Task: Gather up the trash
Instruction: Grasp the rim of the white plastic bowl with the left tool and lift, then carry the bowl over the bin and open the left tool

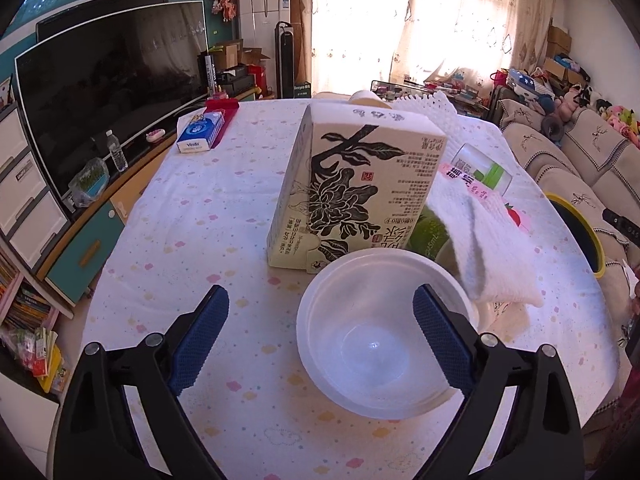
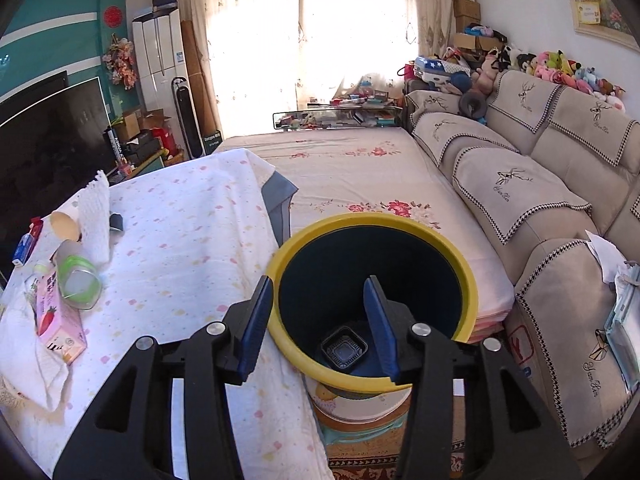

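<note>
left gripper (image 1: 320, 312) open, straddling near rim of clear plastic bowl (image 1: 380, 334) on table (image 1: 200, 240): seat one pad inside the wall before closing; right gripper (image 2: 318, 300) open, empty above yellow-rimmed bin (image 2: 400, 224).

left claw (image 1: 320, 312) wide apart | clear bowl (image 1: 384, 336) — right finger inside rim

— What sort of place is this?
— A home's living room: a large black curved television (image 1: 108, 92) on a teal cabinet, a beige cushioned sofa (image 2: 532, 184) topped with plush toys (image 2: 560, 70), and sunlit cream curtains (image 2: 316, 40).
— And the table (image 1: 208, 240)?
— Covered with a pastel-dotted white cloth.
</note>
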Available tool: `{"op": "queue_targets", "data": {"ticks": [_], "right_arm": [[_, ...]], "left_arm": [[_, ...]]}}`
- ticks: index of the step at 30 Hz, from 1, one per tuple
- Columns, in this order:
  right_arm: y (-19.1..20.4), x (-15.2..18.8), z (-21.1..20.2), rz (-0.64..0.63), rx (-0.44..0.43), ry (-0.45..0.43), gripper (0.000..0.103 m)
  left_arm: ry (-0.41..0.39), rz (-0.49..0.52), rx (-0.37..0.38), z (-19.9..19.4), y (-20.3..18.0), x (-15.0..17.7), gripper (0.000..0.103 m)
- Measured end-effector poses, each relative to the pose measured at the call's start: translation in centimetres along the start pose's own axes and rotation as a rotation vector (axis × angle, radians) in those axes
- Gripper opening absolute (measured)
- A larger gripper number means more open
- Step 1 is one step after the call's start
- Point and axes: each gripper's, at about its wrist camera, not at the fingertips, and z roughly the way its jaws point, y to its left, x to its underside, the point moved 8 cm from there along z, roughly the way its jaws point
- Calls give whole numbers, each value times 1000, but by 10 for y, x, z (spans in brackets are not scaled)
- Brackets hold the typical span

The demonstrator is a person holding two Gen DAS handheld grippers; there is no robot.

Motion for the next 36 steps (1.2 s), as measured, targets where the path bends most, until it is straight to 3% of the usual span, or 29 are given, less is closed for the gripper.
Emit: {"op": "queue_targets", "data": {"ticks": [8, 13, 14, 21, 27, 32, 36], "right_arm": [[5, 2, -10, 1, -20, -5, 46], [7, 5, -9, 3, -32, 5, 46], [7, 7, -9, 4, -36, 6, 46], [9, 8, -22, 12, -55, -22, 46], [-7, 6, -42, 24, -9, -68, 46], [-28, 6, -54, 48, 11, -85, 46], [-47, 4, -60, 44, 38, -98, 47]], "left_arm": [[79, -20, 33, 26, 2, 4, 59], [113, -30, 53, 38, 1, 8, 18], [112, -35, 60, 39, 1, 9, 15], [57, 24, 62, 4, -5, 5, 10], [-25, 72, 101, -44, -24, -14, 10], [-90, 147, 192, -71, -75, -41, 10], [-102, 194, 294, -67, -140, -66, 10]]}}
